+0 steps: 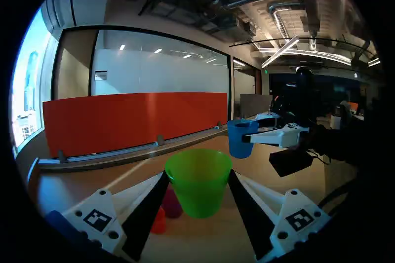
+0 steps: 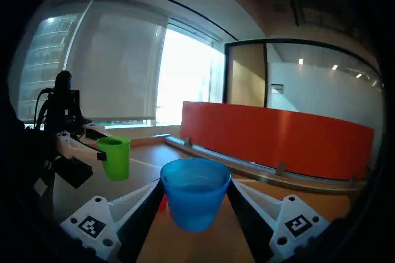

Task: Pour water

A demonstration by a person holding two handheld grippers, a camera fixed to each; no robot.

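In the left gripper view a green cup (image 1: 199,180) stands upright between the fingers of my left gripper (image 1: 197,189), which is shut on it and holds it above the table. Farther right in that view my right gripper (image 1: 249,138) holds a blue cup (image 1: 240,137). In the right gripper view the blue cup (image 2: 195,192), upright with water in it, is clamped between the fingers of my right gripper (image 2: 196,199). At the left of that view my left gripper (image 2: 101,156) carries the green cup (image 2: 115,157), level with the blue one and apart from it.
A wooden table (image 1: 276,174) lies below both cups. Small red and purple cups (image 1: 165,211) stand on it under the green cup. An orange partition (image 1: 133,117) runs along the table's far edge. A person's dark sleeve (image 1: 340,139) is behind the right gripper.
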